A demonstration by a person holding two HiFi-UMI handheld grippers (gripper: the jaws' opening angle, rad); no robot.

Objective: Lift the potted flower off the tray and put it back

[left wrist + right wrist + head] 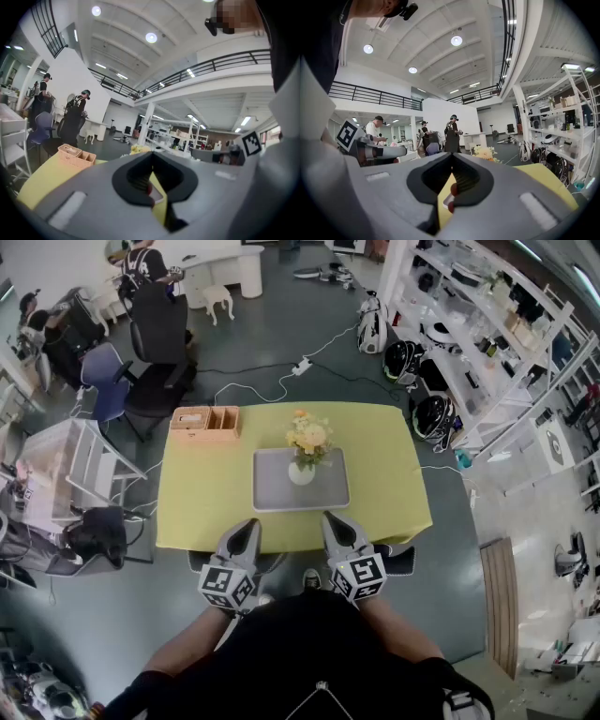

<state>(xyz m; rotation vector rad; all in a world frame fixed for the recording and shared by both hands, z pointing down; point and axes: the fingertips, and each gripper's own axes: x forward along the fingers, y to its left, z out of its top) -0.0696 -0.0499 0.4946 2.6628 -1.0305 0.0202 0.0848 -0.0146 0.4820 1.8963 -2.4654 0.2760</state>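
**Table stock: one potted flower on its tray, two shut tongs at the near edge**

1. Table (197, 493), covered in a yellow cloth. We count three items standing on it, and both tongs reach over its near edge.

2. Tray (272, 495), grey and rectangular, lying flat about midway across the table, towards our side. It holds the potted flower and nothing else that we can see.

3. Wooden box (206, 423), at the far left corner of the table, well apart from the tray. It is divided into compartments. We cannot make out what is in them.

4. Left gripper (251, 525), with its jaws closed tip to tip and nothing between them. The tip points at the tray's near left corner, just short of it.

5. Right gripper (330, 519), jaws likewise closed and empty. Its tip is near the tray's near right corner.

6. Potted flower (305, 454), a small white pot with yellow and orange blooms. It stands upright in the far half of the tray. It lies beyond both tongs and between their lines, clear of each.
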